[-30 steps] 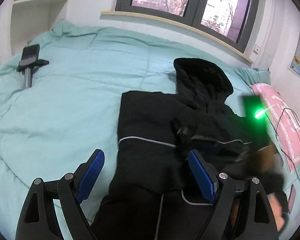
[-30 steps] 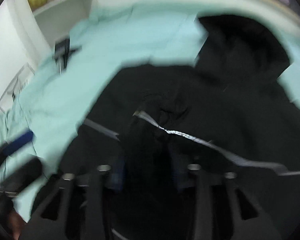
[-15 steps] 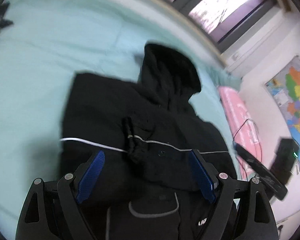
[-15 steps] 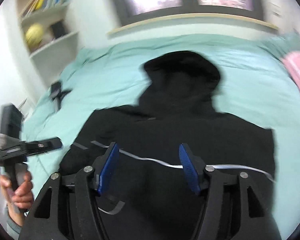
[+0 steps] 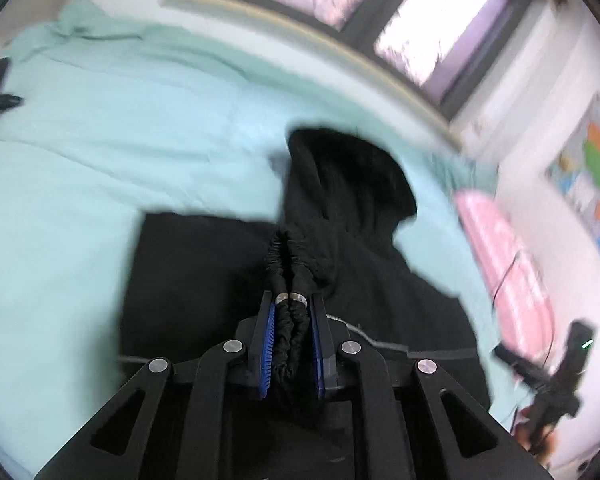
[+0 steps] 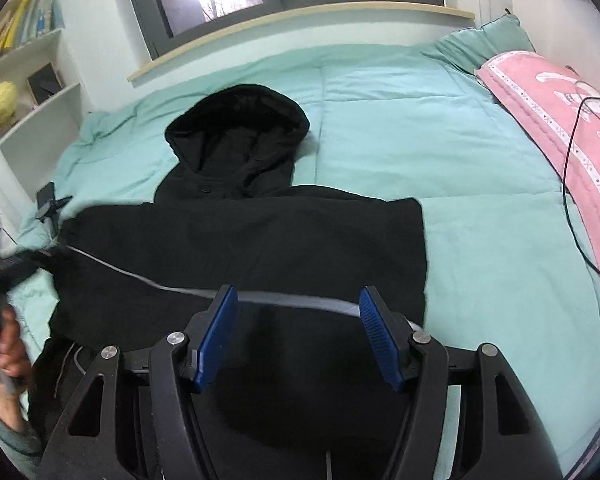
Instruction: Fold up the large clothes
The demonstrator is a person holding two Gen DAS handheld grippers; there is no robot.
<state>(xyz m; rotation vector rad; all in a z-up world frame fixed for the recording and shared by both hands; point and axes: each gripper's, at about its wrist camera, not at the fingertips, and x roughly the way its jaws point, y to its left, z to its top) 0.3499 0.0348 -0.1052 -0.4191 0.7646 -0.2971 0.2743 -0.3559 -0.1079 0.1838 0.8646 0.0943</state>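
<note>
A black hooded jacket lies spread on the mint-green bed quilt, hood toward the window, with a grey reflective stripe across its body. In the left wrist view my left gripper is shut on the jacket's gathered black sleeve cuff, which bulges out past the blue pads over the jacket's body. My right gripper hangs open just above the jacket's lower half, with nothing between its blue pads. A hand holding the left gripper shows at the left edge.
A pink pillow with a black cable over it lies along the bed's right side. A phone on a stand rests at the bed's left edge. White shelves stand at the left, a window behind.
My left gripper has gone from wide open to shut on the sleeve cuff. The right gripper has drawn back from the jacket toward its lower edge, its view now sharp.
</note>
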